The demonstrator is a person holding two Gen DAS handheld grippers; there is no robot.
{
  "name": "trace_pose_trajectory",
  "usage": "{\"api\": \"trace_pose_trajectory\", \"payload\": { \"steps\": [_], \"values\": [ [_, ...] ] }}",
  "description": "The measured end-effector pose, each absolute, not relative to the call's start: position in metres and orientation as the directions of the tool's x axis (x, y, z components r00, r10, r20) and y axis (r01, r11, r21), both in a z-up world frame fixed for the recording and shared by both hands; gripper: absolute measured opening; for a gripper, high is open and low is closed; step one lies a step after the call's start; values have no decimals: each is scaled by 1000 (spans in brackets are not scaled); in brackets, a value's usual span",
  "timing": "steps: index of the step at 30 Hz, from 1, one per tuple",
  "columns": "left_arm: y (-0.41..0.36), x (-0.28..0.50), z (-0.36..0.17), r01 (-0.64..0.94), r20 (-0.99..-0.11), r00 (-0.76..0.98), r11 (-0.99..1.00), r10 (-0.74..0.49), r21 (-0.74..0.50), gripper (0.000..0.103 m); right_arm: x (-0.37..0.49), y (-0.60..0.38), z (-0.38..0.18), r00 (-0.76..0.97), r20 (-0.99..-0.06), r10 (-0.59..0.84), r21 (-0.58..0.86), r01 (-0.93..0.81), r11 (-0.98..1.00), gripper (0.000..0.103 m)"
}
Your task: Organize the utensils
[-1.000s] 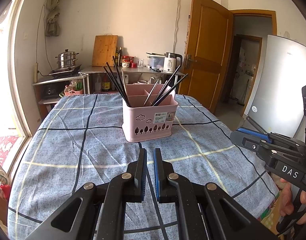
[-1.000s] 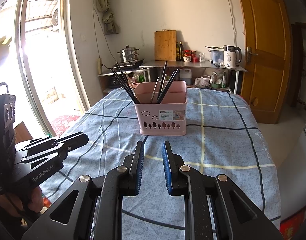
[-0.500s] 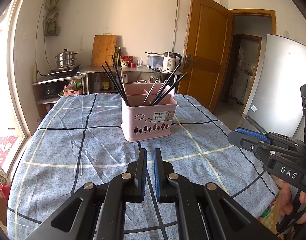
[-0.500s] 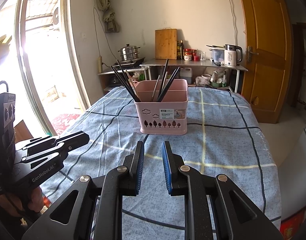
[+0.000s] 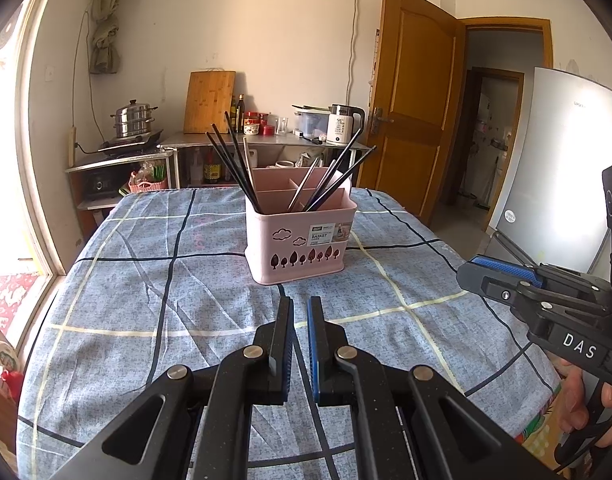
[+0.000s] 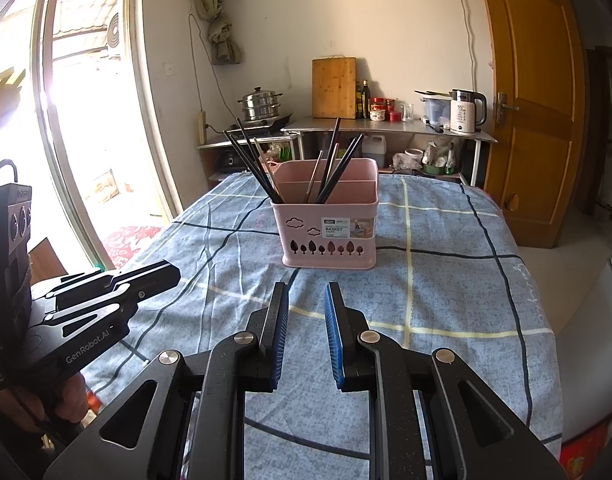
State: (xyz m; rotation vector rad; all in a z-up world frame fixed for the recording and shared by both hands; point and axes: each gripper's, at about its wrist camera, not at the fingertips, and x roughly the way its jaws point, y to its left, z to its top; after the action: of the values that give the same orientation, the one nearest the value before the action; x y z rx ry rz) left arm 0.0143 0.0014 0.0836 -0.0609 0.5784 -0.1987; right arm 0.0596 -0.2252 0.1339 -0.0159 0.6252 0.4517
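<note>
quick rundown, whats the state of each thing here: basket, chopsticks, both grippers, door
pink basket: upright on the tablecloth
chopsticks: standing in the basket, leaning
left gripper: shut, empty
right gripper: slightly open, empty
wooden door: open
kettle: lid closed, on the counter

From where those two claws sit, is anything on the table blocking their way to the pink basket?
Nothing visible does. Only bare blue tablecloth lies between the left gripper, the right gripper and the pink basket.

A home kitchen: a steamer pot on a stove, an electric kettle, a cutting board, a fridge.
</note>
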Motion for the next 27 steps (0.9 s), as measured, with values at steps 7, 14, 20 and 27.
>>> {"api": "trace_pose_trajectory", "payload": {
  "steps": [7,14,20,27],
  "values": [
    [2,14,83,168,-538,819,979,-202,-113,6,59,-224,133,714,-572,404,119,-415,902,19],
    [1,11,84,168,-532,823,980,-197,-103,6,59,-224,132,713,-573,404,119,-416,902,19],
    [-1,10,83,164,-533,824,982,-190,-96,6,59,-223,132,712,-574,404,115,-419,901,19],
    [-1,9,81,174,-536,819,979,-205,-109,6,59,-223,131,707,-580,405,112,-423,899,19]
  ]
}}
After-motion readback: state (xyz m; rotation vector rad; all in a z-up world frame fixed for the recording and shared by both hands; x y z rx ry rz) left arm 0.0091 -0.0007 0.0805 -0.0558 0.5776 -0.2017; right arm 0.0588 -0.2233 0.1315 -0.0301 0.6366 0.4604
